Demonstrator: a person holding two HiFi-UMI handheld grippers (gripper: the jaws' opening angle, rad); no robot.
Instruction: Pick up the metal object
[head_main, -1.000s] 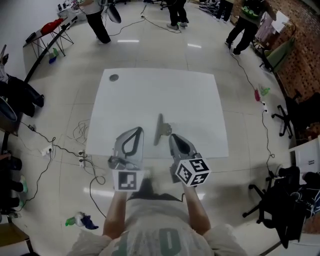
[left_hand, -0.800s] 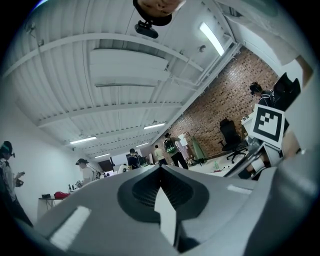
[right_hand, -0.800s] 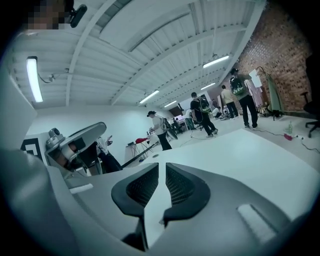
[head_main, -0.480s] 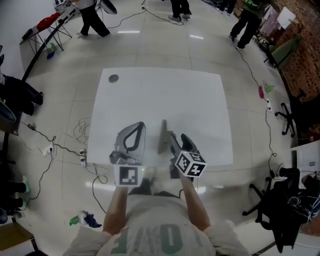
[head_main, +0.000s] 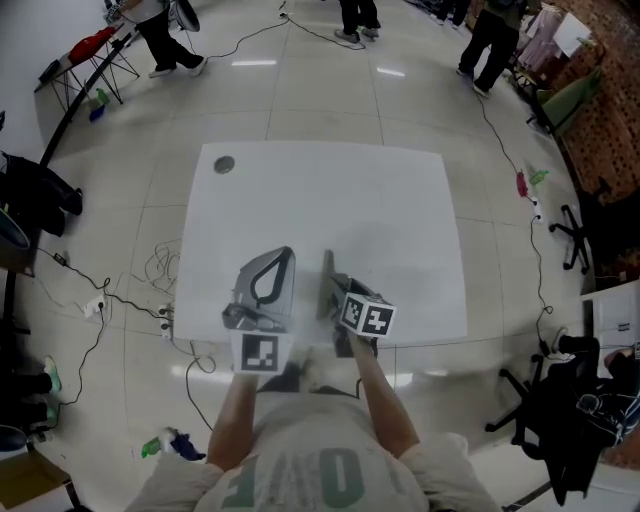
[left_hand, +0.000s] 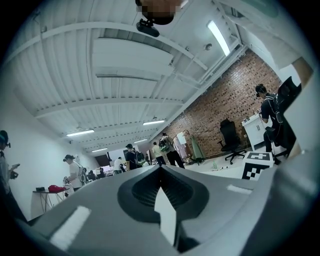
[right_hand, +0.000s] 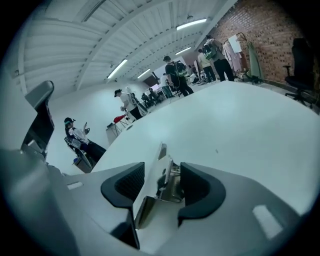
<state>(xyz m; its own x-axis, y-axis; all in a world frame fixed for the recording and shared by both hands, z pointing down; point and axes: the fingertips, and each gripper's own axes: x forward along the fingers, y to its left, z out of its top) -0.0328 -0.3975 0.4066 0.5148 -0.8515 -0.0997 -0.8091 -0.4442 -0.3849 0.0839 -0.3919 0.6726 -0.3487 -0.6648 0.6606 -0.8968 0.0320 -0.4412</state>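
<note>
The metal object (head_main: 326, 266), a long flat strip with a hinge-like bracket, lies on the white table (head_main: 390, 200) near its front edge. My right gripper (head_main: 332, 292) stands astride the strip's near end. In the right gripper view the metal object (right_hand: 150, 192) lies between the two dark pads (right_hand: 127, 184), with a gap on each side. The right gripper (right_hand: 162, 168) has its jaws opening. My left gripper (head_main: 284, 257) rests just left of the strip, tips together and empty. In its own view the left gripper (left_hand: 160, 167) points up at the ceiling.
A small dark round thing (head_main: 223, 165) sits at the table's far left corner. Cables (head_main: 150, 290) trail on the floor to the left. Office chairs (head_main: 575, 235) stand at the right. People (head_main: 350, 15) walk at the far end of the room.
My right gripper has moved left and forward onto the near end of the metal strip, and its jaws have gone from shut to wide apart. The left gripper has barely moved.
</note>
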